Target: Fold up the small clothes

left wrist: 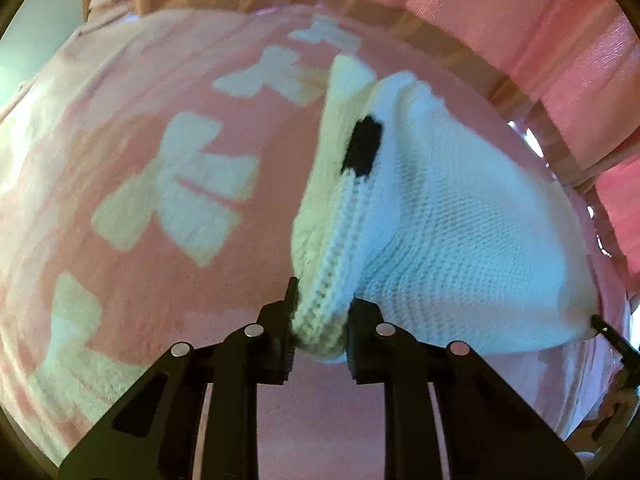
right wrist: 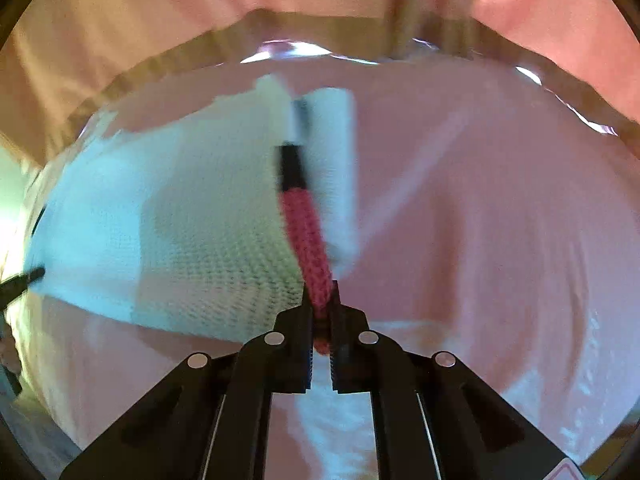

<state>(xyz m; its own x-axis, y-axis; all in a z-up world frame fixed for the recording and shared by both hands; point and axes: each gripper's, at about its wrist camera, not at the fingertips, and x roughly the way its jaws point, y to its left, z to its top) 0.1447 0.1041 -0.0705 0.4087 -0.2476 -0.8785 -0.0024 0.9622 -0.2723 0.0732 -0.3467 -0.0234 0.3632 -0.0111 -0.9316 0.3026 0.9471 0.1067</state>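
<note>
A small white knitted garment [left wrist: 440, 216] with a black patch [left wrist: 362, 148] hangs stretched between both grippers above a pink cloth. My left gripper [left wrist: 320, 320] is shut on its ribbed white edge. The right gripper's tip [left wrist: 608, 330] shows at the garment's far corner. In the right wrist view the same garment [right wrist: 180, 216] spreads to the left. My right gripper [right wrist: 322, 312] is shut on its red and black knitted trim [right wrist: 306, 236]. The left gripper's tip [right wrist: 20, 282] shows at the left edge.
A pink cloth with white cross shapes [left wrist: 180, 184] covers the round table. The table's rim [right wrist: 304, 50] curves along the back. Pink curtains [left wrist: 520, 20] hang behind it.
</note>
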